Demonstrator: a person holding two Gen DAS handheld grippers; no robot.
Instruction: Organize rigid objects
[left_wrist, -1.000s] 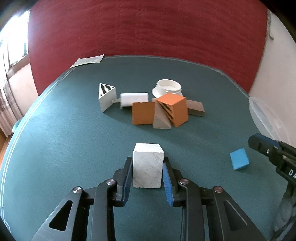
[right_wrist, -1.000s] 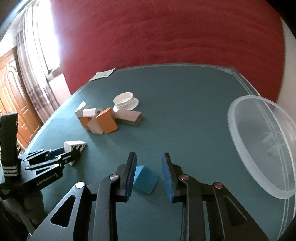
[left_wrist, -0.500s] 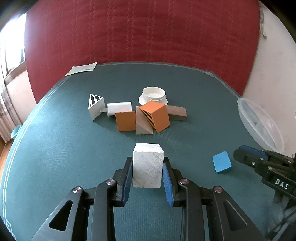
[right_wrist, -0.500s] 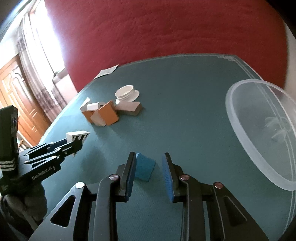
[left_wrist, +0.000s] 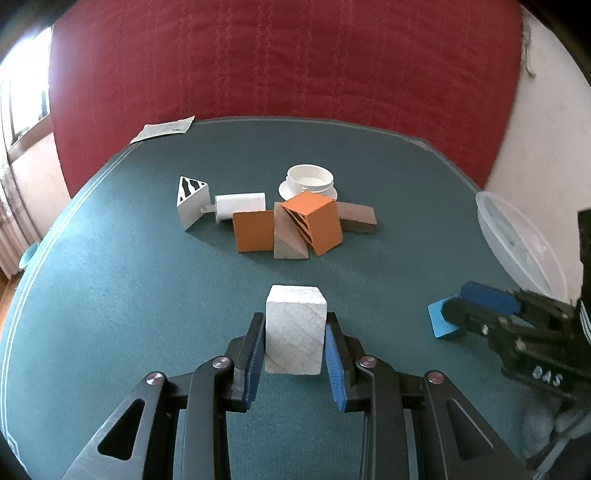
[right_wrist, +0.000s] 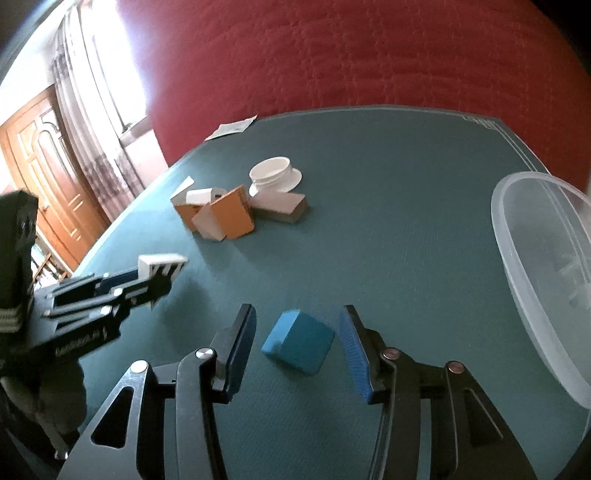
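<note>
My left gripper (left_wrist: 294, 350) is shut on a white stone-like block (left_wrist: 294, 332) and holds it above the green table. In the right wrist view this gripper (right_wrist: 162, 275) and its block (right_wrist: 160, 263) are at the left. My right gripper (right_wrist: 297, 345) is open, its jaws wide on either side of a blue cube (right_wrist: 299, 341) that lies on the table, touching neither pad. In the left wrist view the blue cube (left_wrist: 441, 319) is partly hidden behind the right gripper (left_wrist: 465, 306).
A cluster of blocks lies mid-table: orange blocks (left_wrist: 312, 221), a grey wedge (left_wrist: 286, 242), a brown block (left_wrist: 356, 218), a white block (left_wrist: 242, 203), a striped prism (left_wrist: 192, 199). A white bowl on a saucer (left_wrist: 310, 179) stands behind. A clear plastic bowl (right_wrist: 543, 266) is at the right edge.
The right gripper's jaws have opened wider around the blue cube and it has moved closer over it. The left gripper has drawn back and up with the white block.
</note>
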